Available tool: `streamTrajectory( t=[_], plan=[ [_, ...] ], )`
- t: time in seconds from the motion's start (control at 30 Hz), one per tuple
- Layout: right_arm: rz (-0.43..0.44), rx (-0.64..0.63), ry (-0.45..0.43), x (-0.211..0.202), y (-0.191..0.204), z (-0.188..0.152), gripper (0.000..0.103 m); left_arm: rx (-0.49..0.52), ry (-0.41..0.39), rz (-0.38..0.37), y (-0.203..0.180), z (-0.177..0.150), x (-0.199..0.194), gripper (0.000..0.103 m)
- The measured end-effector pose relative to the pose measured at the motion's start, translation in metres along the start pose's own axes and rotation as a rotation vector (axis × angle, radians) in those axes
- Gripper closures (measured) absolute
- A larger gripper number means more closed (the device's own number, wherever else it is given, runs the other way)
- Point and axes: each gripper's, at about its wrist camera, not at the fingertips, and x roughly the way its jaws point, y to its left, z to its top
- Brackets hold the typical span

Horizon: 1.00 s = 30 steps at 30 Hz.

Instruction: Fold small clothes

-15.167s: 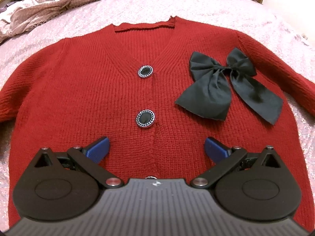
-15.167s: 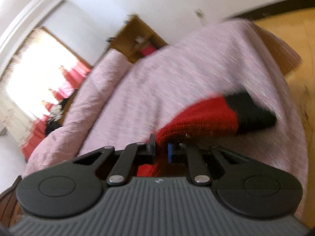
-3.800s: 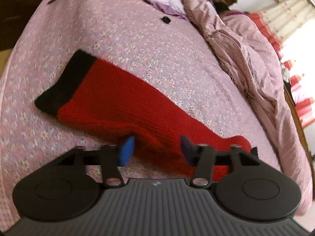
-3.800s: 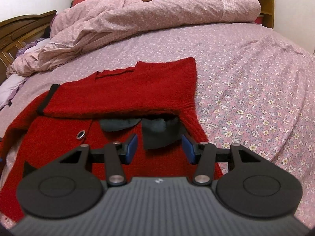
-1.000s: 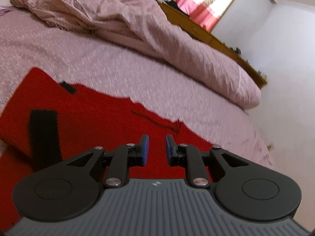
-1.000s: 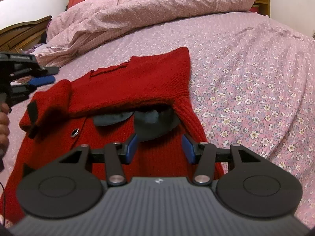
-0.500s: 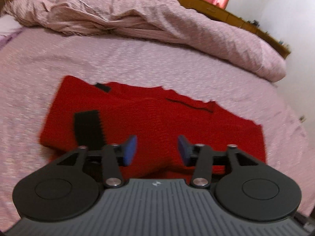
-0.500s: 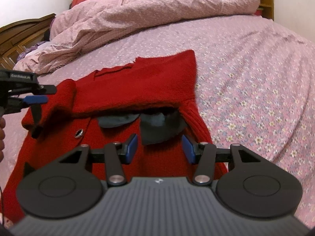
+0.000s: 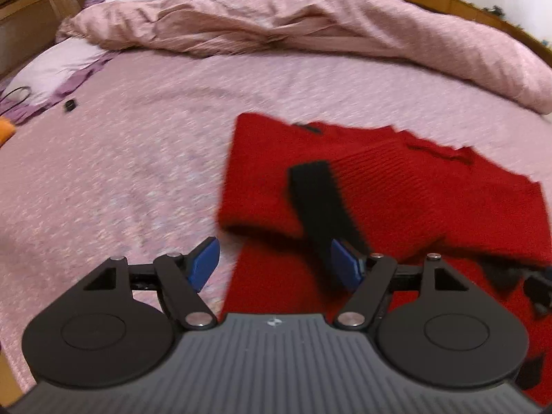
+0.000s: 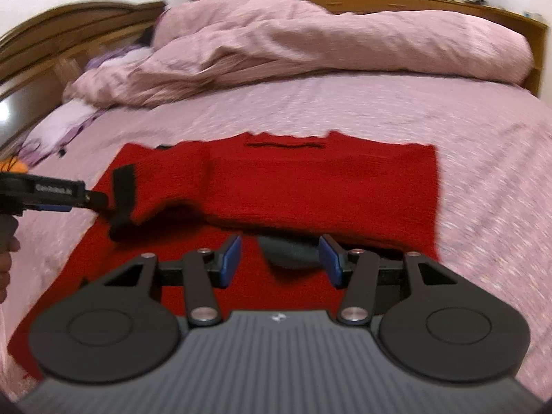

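A red knitted cardigan (image 10: 310, 179) lies flat on the pink flowered bed (image 10: 483, 172), both sleeves folded across its chest. The left sleeve ends in a black cuff (image 9: 310, 189), also in the right wrist view as the black cuff (image 10: 122, 196). My left gripper (image 9: 276, 258) hovers just before that cuff, its jaws opening, with nothing pinched between its blue pads (image 9: 203, 262). From the right it appears as the left gripper (image 10: 98, 200) beside the cuff. My right gripper (image 10: 281, 255) stands open over the cardigan's lower half, near the black bow (image 10: 289, 252) that peeks from under the folded sleeves.
A crumpled pink duvet (image 9: 310, 17) is heaped along the far side of the bed. A lilac pillow (image 9: 51, 72), a small black object (image 9: 70, 105) and something orange (image 9: 7, 131) lie at the left. A wooden headboard (image 10: 69, 34) stands behind. A person's hand (image 10: 7, 252) holds the left tool.
My left gripper has opened, let go of the black-cuffed sleeve and drawn back toward the left; the sleeve now rests across the cardigan. The right gripper has shifted and lifted slightly, still open.
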Motion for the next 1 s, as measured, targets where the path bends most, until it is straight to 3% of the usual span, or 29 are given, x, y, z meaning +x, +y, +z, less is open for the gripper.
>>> streamTrajectory(
  t=[0.23, 0.33, 0.37, 0.63, 1.0],
  plan=[
    [0.01, -0.179, 0.046, 0.03, 0.048, 0.008, 0.05, -0.039, 0.047, 0.018, 0.02, -0.016, 0.014, 0.027],
    [0.02, -0.263, 0.035, 0.036, 0.067, 0.009, 0.032, -0.042, 0.06, 0.022, 0.023, -0.019, 0.02, 0.027],
    [0.024, -0.3, 0.025, 0.038, 0.075, 0.009, 0.031, -0.041, 0.063, 0.023, 0.023, -0.02, 0.021, 0.027],
    [-0.017, -0.564, 0.002, 0.061, 0.119, 0.006, 0.03, -0.076, 0.051, 0.01, 0.034, -0.025, 0.019, 0.027],
    [-0.038, -0.898, -0.127, 0.073, 0.164, -0.015, 0.03, -0.123, 0.041, 0.003, 0.055, -0.03, 0.009, 0.027]
  ],
)
